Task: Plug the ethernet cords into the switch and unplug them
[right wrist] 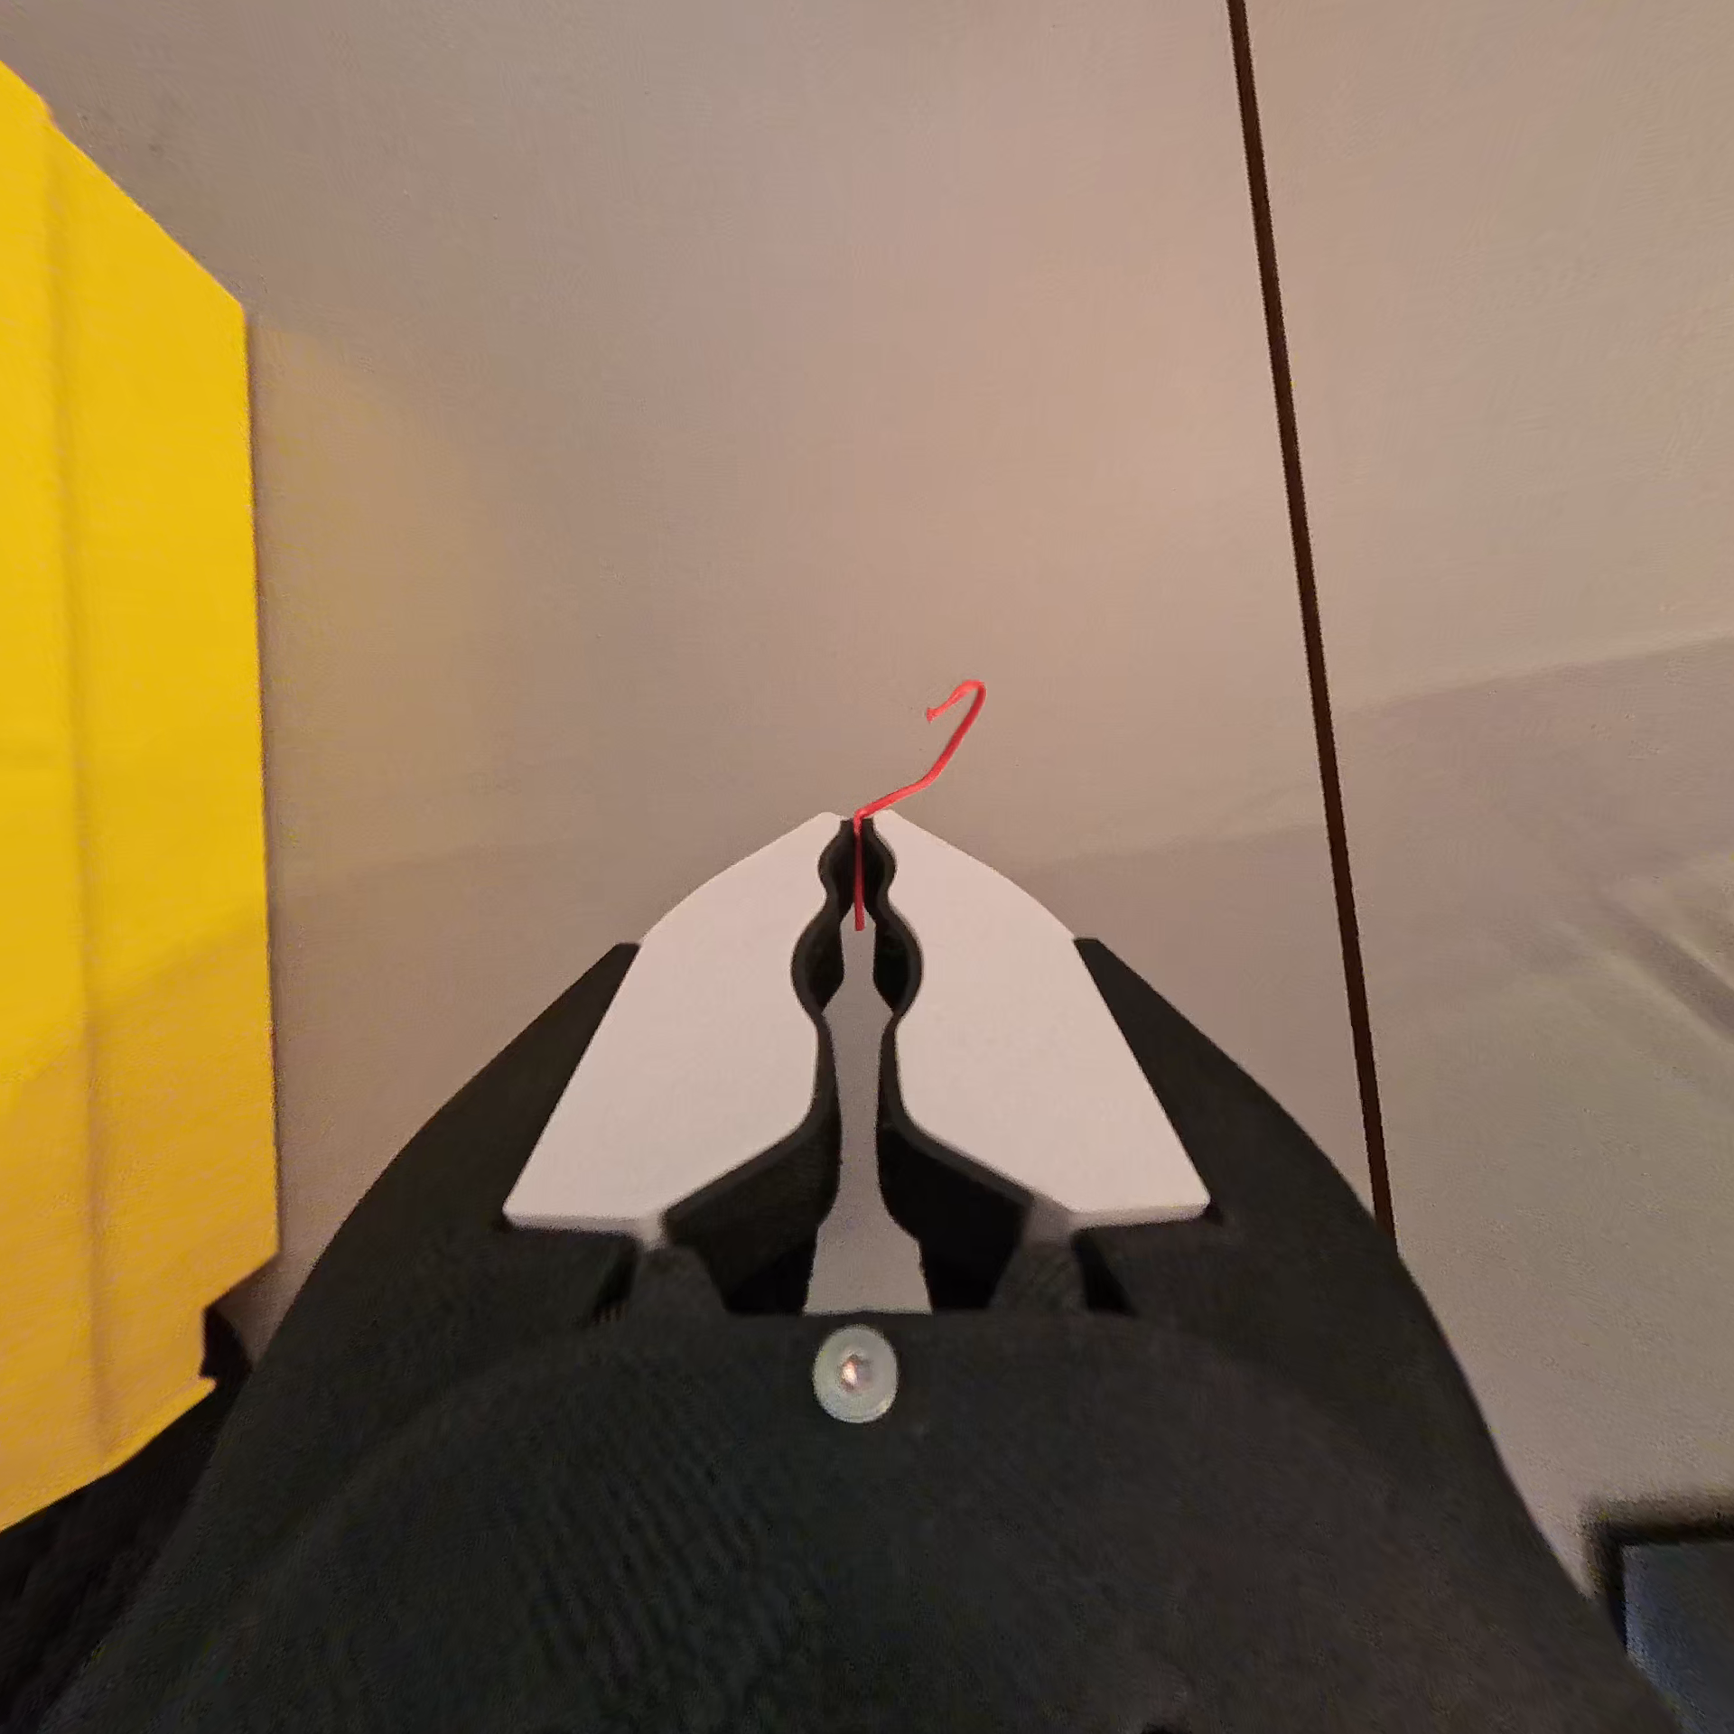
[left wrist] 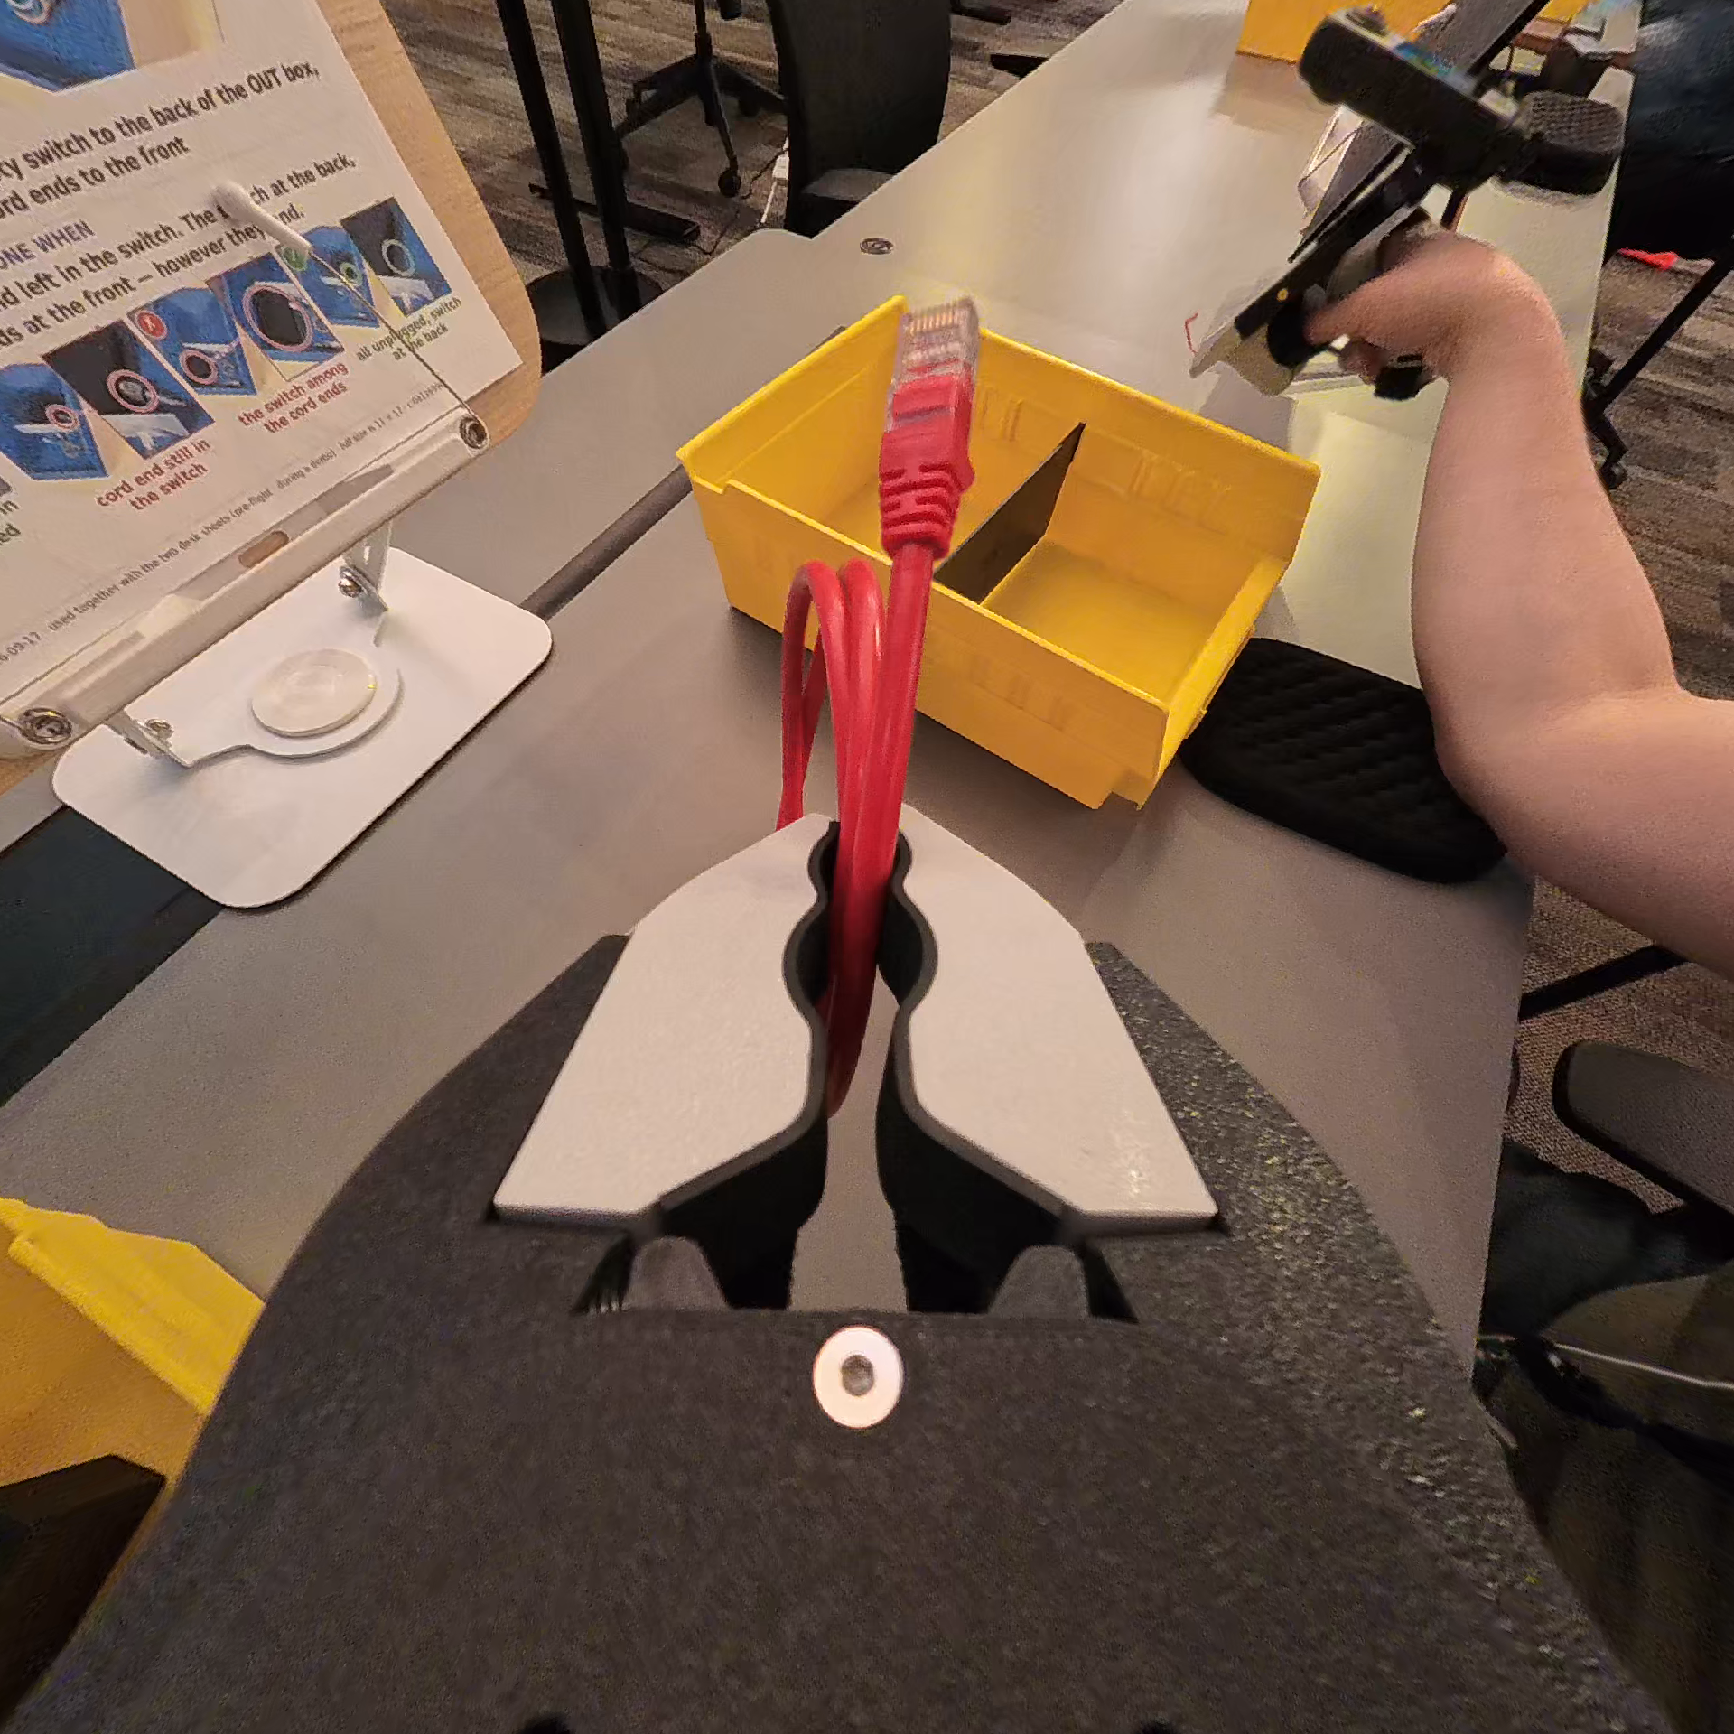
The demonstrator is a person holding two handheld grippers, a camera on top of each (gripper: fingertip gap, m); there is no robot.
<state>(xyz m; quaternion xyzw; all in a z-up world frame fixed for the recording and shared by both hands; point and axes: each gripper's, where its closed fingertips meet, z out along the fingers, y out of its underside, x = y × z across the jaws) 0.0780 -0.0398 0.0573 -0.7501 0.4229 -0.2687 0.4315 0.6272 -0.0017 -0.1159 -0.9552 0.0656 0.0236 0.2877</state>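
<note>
so there's a yellow bin [left wrist: 1107, 647] on the grey table [left wrist: 469, 920] with a black divider [left wrist: 1018, 521] inside, a black mat [left wrist: 1332, 751] right beside it, and an instruction sheet [left wrist: 216, 310] propped on a white stand [left wrist: 310, 741] off left

The left gripper [left wrist: 859, 844] is sitting low and level in the left wrist view, its two grey fingers [left wrist: 699, 1023] nearly closed and clamping several red strands between them. The right gripper [right wrist: 859, 826] is pinching a thin red strand at its closed tips. Farther off, the right hand [left wrist: 1407, 310] is gripping its handle, the bare forearm [left wrist: 1520, 582] reaching forward and bending at the elbow.
</note>
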